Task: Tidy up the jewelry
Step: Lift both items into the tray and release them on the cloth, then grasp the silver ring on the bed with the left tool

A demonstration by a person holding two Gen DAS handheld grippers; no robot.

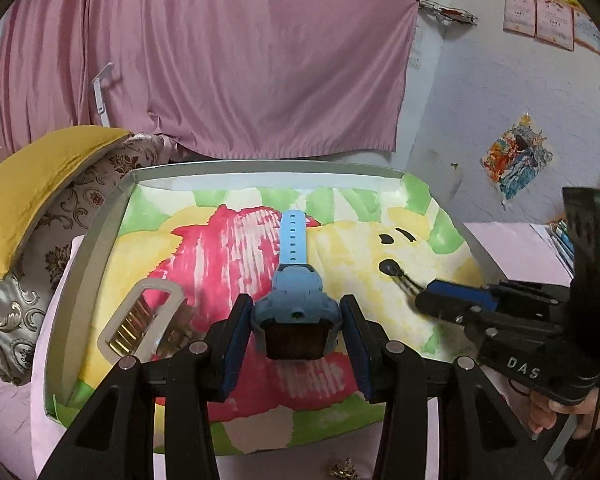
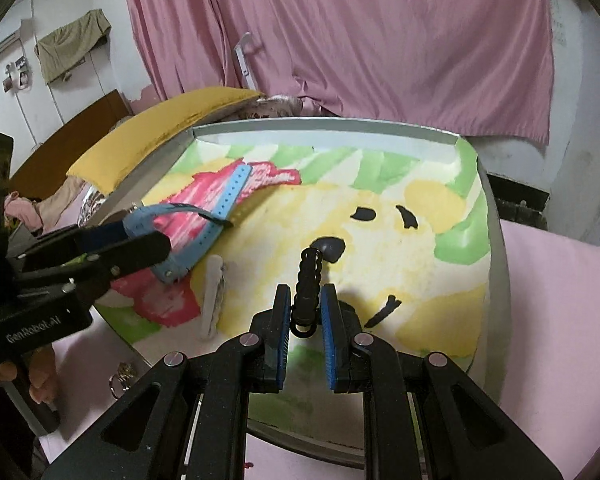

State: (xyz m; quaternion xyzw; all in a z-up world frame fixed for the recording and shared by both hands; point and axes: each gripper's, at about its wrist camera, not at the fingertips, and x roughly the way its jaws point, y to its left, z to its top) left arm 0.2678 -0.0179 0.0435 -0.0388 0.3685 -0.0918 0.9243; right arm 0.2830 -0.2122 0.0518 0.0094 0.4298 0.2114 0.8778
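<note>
Left gripper [image 1: 296, 328]: clamped on blue smartwatch [image 1: 294, 300] above painted tray [image 1: 260, 170]. Right gripper [image 2: 306, 312]: clamped on black beaded bracelet [image 2: 309, 280].

Black gripper [image 2: 306, 314], blue pads [image 2: 330, 340], silver screws; markings blurry, possibly "GenRobot.AI".

R gripper [image 2: 306, 312] clamps black bracelet [image 2: 309, 280]; L gripper [image 2: 140, 240] grips blue watch [image 2: 204, 224] over tray [image 2: 496, 240].

The left gripper [image 1: 296, 320] has its jaws clamped on a watch [image 1: 294, 300]; the right gripper [image 2: 306, 312] pinches a black bracelet [image 2: 309, 280].
</note>
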